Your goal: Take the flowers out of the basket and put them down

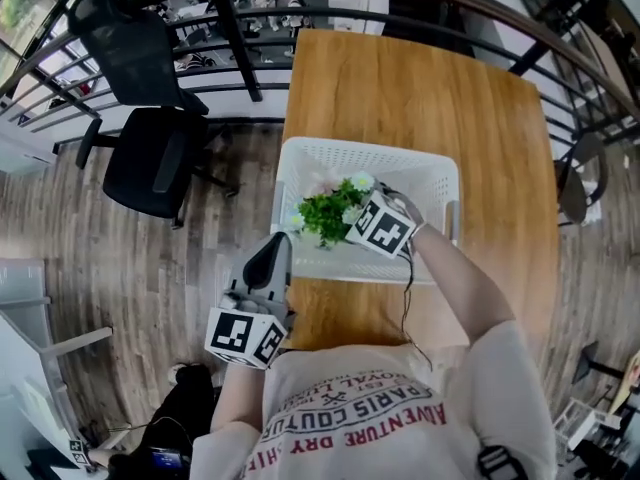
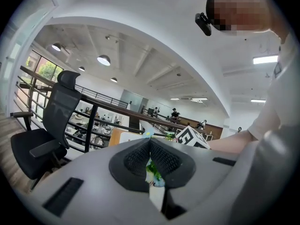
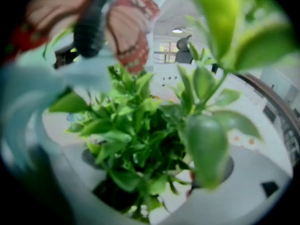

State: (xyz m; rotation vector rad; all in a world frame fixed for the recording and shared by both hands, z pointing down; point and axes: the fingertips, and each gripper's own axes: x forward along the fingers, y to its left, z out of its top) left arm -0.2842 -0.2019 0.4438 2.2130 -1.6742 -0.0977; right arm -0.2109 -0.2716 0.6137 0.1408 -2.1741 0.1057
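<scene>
Flower bunch (image 1: 328, 216) lies in white basket (image 1: 430, 168) on wooden surface (image 1: 420, 88), right gripper (image 1: 360, 208) fingers spread around its foliage, not yet clamped; left gripper (image 1: 270, 253) fingers pressed together, empty, near the surface's edge; lift-out and put-down both remain.

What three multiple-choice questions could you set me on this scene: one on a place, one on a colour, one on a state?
1. Where are the flowers? A) in the basket B) on the floor C) on the chair
2. What colour is the basket? A) red B) white C) black
3. How are the left tool's jaws? A) wide apart B) clamped on a stem C) shut together

Key: A, the blooms lie within its walls; B, its lattice walls are white; C, the pads meet, nothing between.
</scene>
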